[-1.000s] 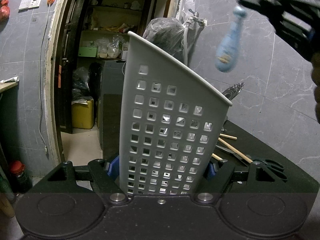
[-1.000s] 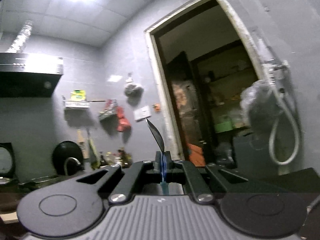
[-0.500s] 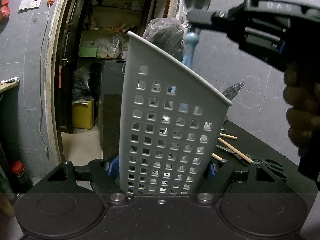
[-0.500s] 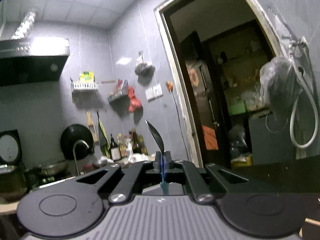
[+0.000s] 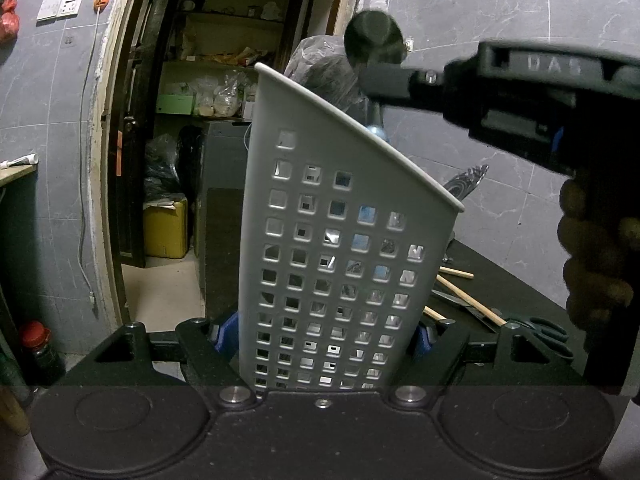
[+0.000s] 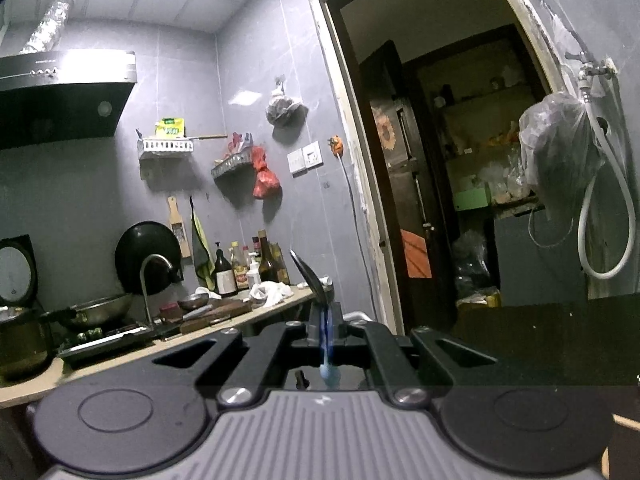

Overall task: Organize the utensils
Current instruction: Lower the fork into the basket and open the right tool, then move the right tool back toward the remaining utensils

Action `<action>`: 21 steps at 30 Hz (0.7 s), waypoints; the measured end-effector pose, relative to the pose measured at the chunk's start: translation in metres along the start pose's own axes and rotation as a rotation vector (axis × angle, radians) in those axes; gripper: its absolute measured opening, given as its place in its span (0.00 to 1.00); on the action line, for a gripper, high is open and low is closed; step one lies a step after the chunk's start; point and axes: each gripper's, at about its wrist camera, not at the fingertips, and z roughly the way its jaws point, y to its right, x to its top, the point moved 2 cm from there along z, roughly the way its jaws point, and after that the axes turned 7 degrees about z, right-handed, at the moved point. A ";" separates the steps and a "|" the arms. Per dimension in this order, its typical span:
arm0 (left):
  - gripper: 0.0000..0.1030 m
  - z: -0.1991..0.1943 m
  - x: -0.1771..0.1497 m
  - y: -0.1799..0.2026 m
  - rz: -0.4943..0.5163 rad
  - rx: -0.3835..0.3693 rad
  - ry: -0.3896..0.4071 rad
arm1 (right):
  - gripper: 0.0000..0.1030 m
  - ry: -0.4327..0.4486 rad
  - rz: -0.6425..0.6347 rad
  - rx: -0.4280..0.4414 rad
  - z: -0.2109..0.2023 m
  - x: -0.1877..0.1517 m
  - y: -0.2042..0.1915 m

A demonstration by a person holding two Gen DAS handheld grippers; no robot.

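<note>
Grey-tiled kitchen, black desk [image 5: 500,280]. Left gripper [image 5: 324,340] fingers are clamping the white perforated holder [image 5: 340,240]. Since a second ago, right gripper [image 5: 384,80] has been lowering its pinched blue-handled spoon [image 5: 378,130] into the holder at 12 o'clock; insertion underway. Right view alone shows fingers shut on the spoon [image 6: 326,360], bowl upward.

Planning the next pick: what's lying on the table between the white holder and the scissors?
Wooden chopsticks and a flat metal utensil, between white holder and scissors; left wrist view shows it.

Pale grey caddy [image 5: 344,240] with square-hole grid; light-blue-handled spoon [image 6: 329,372]; black tabletop [image 5: 516,292].
</note>
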 end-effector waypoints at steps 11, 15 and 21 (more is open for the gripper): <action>0.76 0.000 0.000 0.000 0.000 0.001 0.000 | 0.05 -0.056 0.016 -0.030 -0.001 -0.013 0.007; 0.76 0.000 0.000 0.000 0.000 0.001 0.000 | 0.07 -0.063 0.025 -0.035 -0.002 -0.016 0.009; 0.76 0.000 0.000 0.000 0.000 0.000 0.000 | 0.29 -0.091 0.040 -0.052 -0.003 -0.018 0.012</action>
